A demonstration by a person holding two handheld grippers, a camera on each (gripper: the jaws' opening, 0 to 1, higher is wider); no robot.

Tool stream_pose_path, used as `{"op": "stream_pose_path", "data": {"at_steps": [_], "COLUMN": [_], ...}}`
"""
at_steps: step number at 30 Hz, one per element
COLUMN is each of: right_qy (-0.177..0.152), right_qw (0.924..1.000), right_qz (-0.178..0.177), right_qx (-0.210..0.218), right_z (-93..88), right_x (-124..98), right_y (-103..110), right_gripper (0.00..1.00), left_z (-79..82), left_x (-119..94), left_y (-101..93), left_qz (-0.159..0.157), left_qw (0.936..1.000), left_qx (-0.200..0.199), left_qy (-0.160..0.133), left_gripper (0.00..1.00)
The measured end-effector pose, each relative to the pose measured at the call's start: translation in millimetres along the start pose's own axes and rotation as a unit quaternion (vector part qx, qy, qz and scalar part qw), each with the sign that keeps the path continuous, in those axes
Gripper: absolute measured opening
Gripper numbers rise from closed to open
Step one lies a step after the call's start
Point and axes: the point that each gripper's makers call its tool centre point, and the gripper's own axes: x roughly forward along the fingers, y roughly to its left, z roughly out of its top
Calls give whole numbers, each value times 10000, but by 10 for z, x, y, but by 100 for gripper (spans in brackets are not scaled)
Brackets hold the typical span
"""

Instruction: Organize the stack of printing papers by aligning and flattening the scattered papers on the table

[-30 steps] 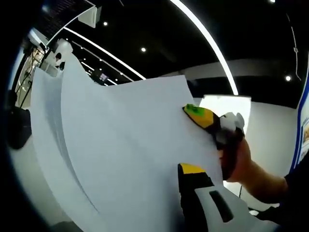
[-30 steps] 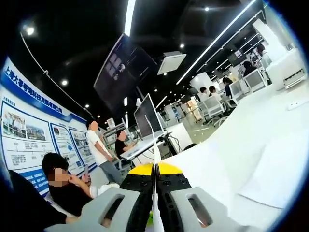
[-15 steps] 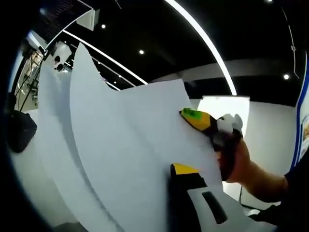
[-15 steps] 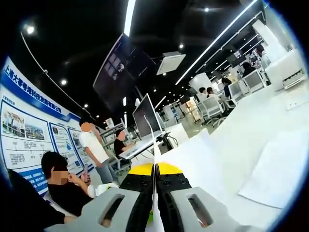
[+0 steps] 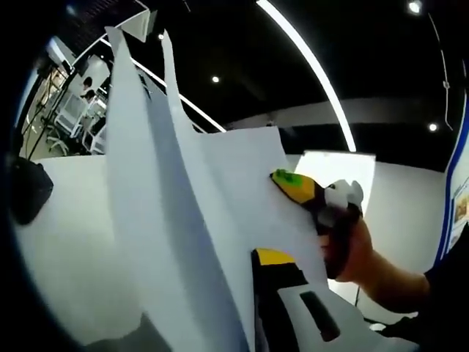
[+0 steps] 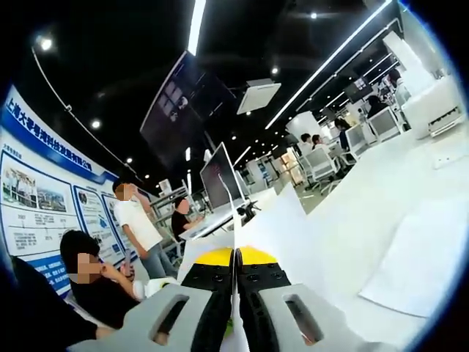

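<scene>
White sheets fill my near view: the papers (image 5: 183, 220) stand lifted on edge, fanned apart, right against my left gripper (image 5: 265, 308). I see one of its yellow-tipped jaws beside the sheets, the other hidden behind them, so I cannot tell how far it is open. Just beyond, the right gripper (image 5: 297, 187) bites the same sheets at their far edge, a hand (image 5: 352, 249) wrapped round its handle.

Over on the right gripper view, my right gripper (image 6: 234, 257) has both jaws pressed flat together on the thin paper edge (image 6: 236, 220) rising between them. Past the tips, the white table (image 6: 381, 198) spreads off to the right with one loose sheet (image 6: 414, 257) lying flat. Further off left, people (image 6: 139, 227) stand near a blue wall poster (image 6: 51, 205).
</scene>
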Motion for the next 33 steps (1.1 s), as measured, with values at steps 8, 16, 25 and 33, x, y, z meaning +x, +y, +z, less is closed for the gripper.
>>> {"op": "stream_pose_path", "data": {"at_steps": [8, 16, 25, 33], "right_qy": [-67, -218, -393, -397], "right_qw": [10000, 9996, 9992, 9992], "right_qz": [66, 156, 104, 15], "right_qx": [10, 5, 8, -92], "right_z": [24, 50, 101, 87], "right_x": [-25, -63, -96, -121], "right_y": [-6, 2, 0, -7], "right_gripper": [4, 14, 22, 31], "left_z": [-1, 1, -15, -16], "left_x": [0, -1, 4, 4], "left_y": [4, 11, 3, -9], "left_qz": [-4, -4, -24, -24], "left_qw": [10000, 10000, 9999, 9999], "left_qx": [-64, -84, -93, -100], "left_qy": [-11, -14, 33, 41], "left_gripper": [6, 7, 7, 7]}}
